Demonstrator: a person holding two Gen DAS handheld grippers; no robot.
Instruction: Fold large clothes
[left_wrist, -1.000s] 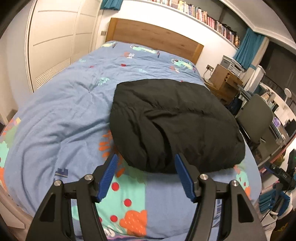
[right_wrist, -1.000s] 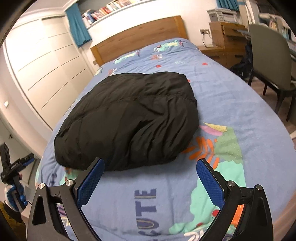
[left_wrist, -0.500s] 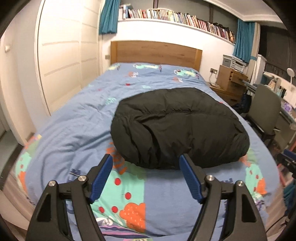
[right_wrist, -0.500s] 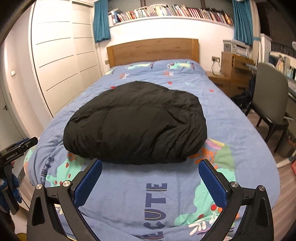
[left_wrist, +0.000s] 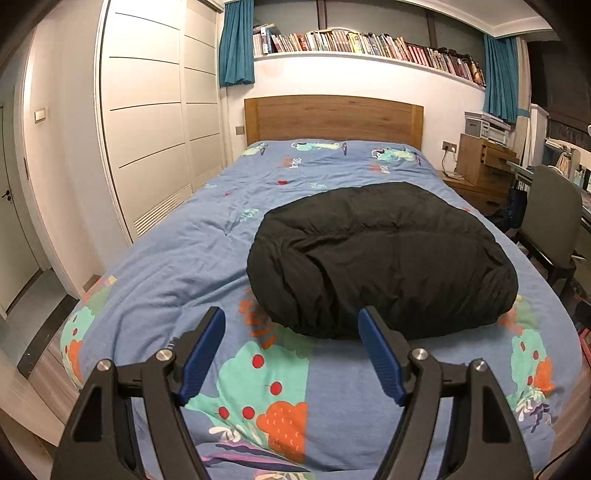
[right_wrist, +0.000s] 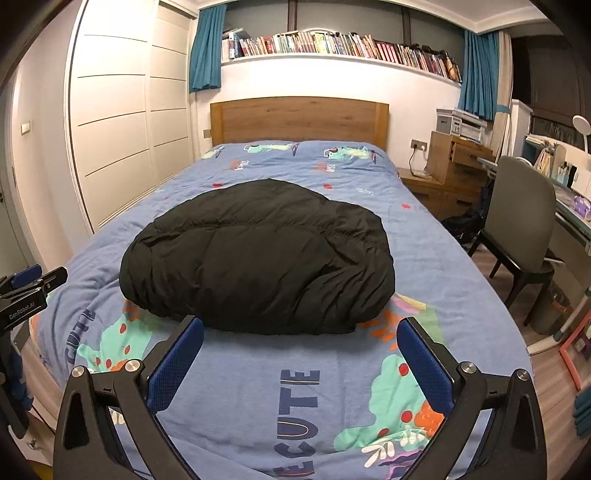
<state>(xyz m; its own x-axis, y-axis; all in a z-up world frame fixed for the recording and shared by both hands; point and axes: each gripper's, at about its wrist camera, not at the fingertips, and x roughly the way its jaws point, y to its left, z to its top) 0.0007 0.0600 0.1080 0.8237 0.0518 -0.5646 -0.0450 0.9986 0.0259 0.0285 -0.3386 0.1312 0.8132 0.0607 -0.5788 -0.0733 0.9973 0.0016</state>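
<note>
Right view alone catches left claw (right_wrist: 22, 291) at its edge. Black jacket (left_wrist: 380, 266) lies crosswise on bed (left_wrist: 177, 258). Left claw apart, empty; right claw (right_wrist: 300, 343) likewise.

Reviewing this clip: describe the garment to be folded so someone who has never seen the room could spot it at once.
Start at the bed with the wooden headboard, covered by a blue cartoon-print duvet. On its near half lies a puffy black jacket, bundled into a rounded mound. It is the only dark, plain item on the colourful cover, and neither open hand-held gripper touches it.

"CUTE" on duvet (right_wrist: 258, 369); "GenRobot.AI" on left gripper (right_wrist: 22, 310)
</note>
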